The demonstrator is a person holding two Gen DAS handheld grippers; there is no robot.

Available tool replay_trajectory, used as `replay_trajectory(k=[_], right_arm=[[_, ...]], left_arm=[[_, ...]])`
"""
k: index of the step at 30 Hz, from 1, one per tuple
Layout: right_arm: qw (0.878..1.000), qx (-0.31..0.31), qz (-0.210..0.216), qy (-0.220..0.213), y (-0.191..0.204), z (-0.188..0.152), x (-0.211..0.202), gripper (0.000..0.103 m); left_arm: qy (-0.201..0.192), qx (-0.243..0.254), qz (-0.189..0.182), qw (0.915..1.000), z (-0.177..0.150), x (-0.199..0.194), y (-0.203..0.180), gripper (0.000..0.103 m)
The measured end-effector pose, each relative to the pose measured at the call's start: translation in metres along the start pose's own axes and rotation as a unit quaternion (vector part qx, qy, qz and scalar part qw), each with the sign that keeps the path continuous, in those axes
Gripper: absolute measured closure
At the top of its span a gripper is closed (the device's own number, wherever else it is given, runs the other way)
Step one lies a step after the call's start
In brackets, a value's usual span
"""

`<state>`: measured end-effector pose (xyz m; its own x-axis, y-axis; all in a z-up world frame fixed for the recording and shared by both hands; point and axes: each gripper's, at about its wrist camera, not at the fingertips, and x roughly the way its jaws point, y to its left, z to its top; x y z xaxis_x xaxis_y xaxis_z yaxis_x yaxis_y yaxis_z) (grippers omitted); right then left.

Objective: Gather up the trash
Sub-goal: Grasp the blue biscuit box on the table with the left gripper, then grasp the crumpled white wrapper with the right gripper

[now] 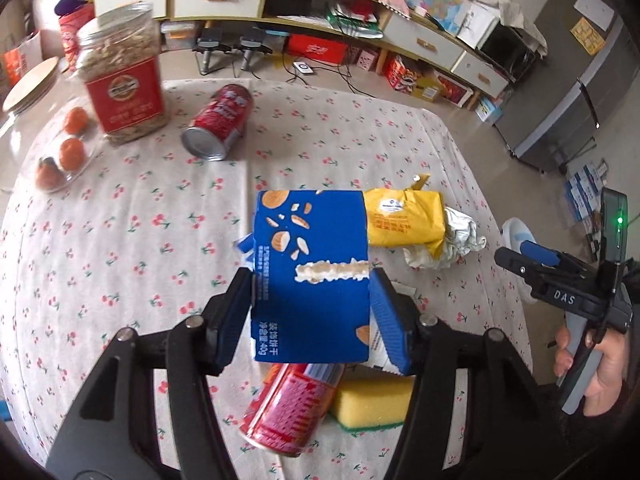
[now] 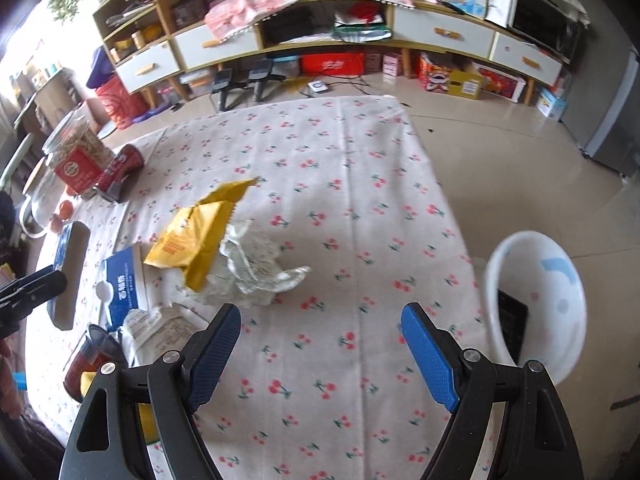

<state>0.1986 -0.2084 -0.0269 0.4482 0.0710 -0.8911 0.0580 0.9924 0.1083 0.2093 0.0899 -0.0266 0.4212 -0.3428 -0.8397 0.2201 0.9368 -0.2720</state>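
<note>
My left gripper (image 1: 312,304) is shut on a blue biscuit box (image 1: 310,272) and holds it above the table; the box also shows edge-on in the right wrist view (image 2: 70,272). A yellow wrapper (image 1: 404,220) (image 2: 192,240) lies on crumpled silver foil (image 1: 460,236) (image 2: 256,272) mid-table. A red can (image 1: 288,404) lies under the box, beside a yellow sponge (image 1: 372,404). Another red can (image 1: 220,120) lies at the back. My right gripper (image 2: 320,344) is open and empty, over bare cloth near the foil. A white bin (image 2: 536,300) stands off the table's right edge.
A jar of nuts with a red label (image 1: 124,76) and a clear tray of oranges (image 1: 68,152) stand at the back left. A blue-and-white carton (image 2: 122,284) and torn paper (image 2: 156,324) lie at the left. Shelves and boxes line the far wall beyond the cherry-print tablecloth (image 2: 340,184).
</note>
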Motion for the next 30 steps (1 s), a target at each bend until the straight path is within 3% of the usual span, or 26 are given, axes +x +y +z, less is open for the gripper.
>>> replay_trajectory(k=[5,11,15,16,23,30], right_arm=[[0.999,-0.02,0.026,-0.005,0.015,0.013,0.014,0.024],[0.999,-0.015,0.041,0.017,0.019,0.018,0.043,0.049],[0.997,-0.011,0.069,0.024,0.02,0.016,0.051,0.08],[0.997,-0.011,0.076,0.022,0.02,0.015,0.05,0.083],[0.997,-0.007,0.083,-0.006,0.013,0.01,0.016,0.087],[0.996,0.022,0.081,-0.004,-0.015,-0.008,-0.007,0.087]], left_arm=[[-0.002,-0.02,0.0,0.9998,-0.008,-0.003,0.014,0.043],[-0.003,-0.021,0.004,0.9998,-0.012,-0.003,0.015,0.043],[-0.004,-0.022,0.007,0.9997,-0.016,-0.006,0.016,0.043],[-0.005,-0.023,0.007,0.9997,-0.016,-0.006,0.016,0.043],[-0.015,-0.016,0.009,0.9997,-0.021,-0.012,0.011,0.043],[-0.024,0.003,0.009,0.9997,-0.026,-0.014,-0.006,0.043]])
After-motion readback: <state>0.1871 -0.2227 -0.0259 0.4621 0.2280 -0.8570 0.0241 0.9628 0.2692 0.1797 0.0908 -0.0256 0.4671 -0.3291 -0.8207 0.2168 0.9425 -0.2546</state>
